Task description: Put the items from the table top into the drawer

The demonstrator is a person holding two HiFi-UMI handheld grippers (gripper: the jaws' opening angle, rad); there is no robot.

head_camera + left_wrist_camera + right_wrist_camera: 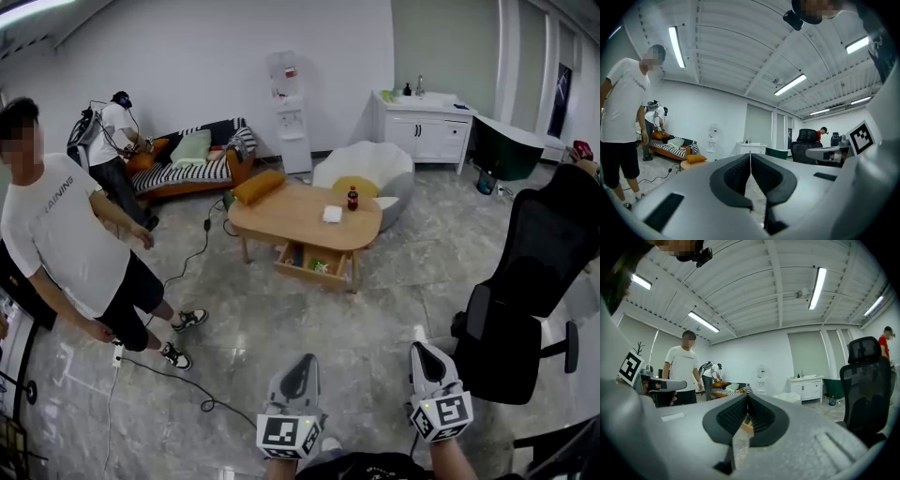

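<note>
Both the left tool (pixel 303 364) and right tool (pixel 421 352) are pressed together, empty, facing the table (pixel 281 220).

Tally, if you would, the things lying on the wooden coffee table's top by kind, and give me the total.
Dark bottle: 1
Small white item: 1
Orange cushion: 1
Total on the table: 3
</note>
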